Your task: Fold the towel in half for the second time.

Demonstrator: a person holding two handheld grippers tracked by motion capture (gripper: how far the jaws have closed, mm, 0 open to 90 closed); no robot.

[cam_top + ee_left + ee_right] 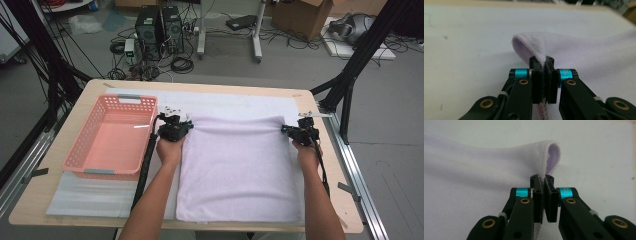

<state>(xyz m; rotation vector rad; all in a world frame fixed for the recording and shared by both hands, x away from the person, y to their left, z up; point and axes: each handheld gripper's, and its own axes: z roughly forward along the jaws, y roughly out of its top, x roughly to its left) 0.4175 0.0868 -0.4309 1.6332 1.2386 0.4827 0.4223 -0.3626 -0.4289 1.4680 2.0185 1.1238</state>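
A pale lilac towel lies flat on the white sheet covering the bench, to the right of a pink basket; its edges are stitched and its two far corners are pinched up into small folds. The left tool is closed on the far left corner, the right tool on the far right corner, hem clamped between the pads.

The towel is pale lilac — plain, unpatterned. The basket is salmon pink; the grippers' jaws are black with turquoise bands.
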